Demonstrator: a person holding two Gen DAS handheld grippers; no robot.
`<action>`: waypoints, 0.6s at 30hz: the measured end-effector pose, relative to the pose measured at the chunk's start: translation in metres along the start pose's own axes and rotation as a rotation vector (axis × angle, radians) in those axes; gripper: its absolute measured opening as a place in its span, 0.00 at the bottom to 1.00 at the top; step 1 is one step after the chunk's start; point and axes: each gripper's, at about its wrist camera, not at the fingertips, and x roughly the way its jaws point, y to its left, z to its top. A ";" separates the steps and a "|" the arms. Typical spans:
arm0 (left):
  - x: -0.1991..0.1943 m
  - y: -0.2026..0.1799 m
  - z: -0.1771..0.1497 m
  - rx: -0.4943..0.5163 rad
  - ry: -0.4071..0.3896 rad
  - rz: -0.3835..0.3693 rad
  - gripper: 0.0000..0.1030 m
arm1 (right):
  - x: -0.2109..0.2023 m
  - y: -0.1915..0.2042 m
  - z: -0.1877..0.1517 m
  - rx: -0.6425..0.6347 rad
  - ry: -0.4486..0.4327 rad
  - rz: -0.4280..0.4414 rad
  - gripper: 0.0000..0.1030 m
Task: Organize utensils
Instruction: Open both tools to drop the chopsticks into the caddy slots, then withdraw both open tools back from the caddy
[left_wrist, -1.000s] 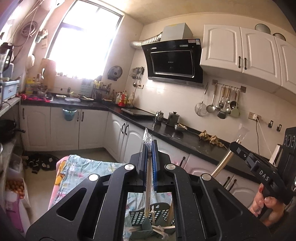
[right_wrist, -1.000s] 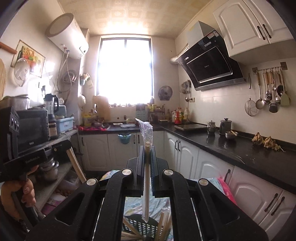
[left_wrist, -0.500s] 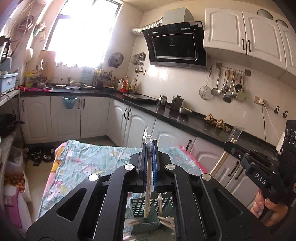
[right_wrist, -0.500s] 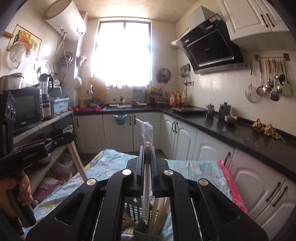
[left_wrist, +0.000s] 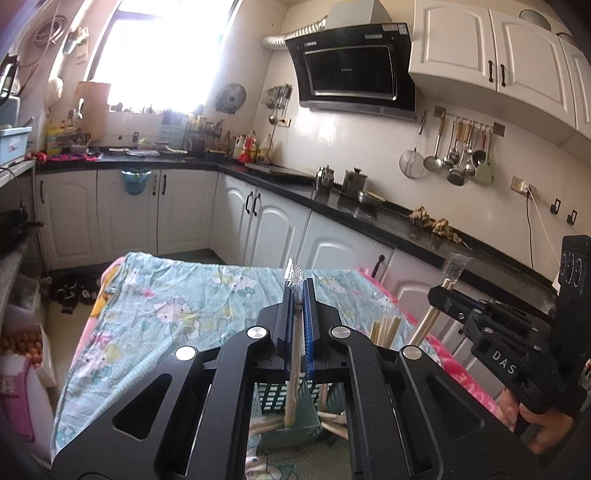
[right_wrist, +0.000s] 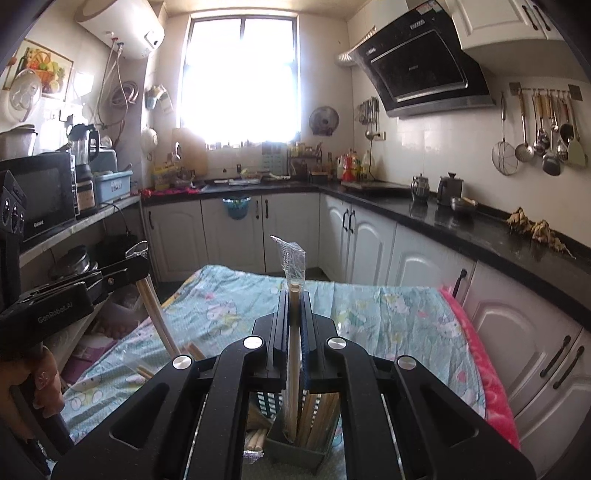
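1. Clamping tight, the left gripper has its blue-padded jaws closed on a plastic-wrapped pair of chopsticks, held upright over the green utensil caddy.
2. Right gripper, jaws likewise pinched shut, holds its own wrapped chopsticks upright, the lower end down inside the caddy among bare wooden chopsticks.
3. Caddy sits at the near edge of the table, on the cartoon-print tablecloth.
4. More wrapped chopsticks lie loose on the cloth, left of the caddy.
5. Far behind, ladles hang on the right wall above the black countertop.
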 end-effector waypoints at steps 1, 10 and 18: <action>0.001 0.000 -0.002 0.001 0.008 -0.001 0.02 | 0.000 0.000 -0.002 0.004 0.004 -0.003 0.08; -0.004 0.004 -0.007 -0.001 0.053 0.000 0.29 | -0.011 -0.003 -0.005 0.034 0.010 0.005 0.30; -0.034 0.004 0.003 0.000 0.023 0.018 0.57 | -0.043 -0.001 0.001 0.047 -0.039 0.007 0.45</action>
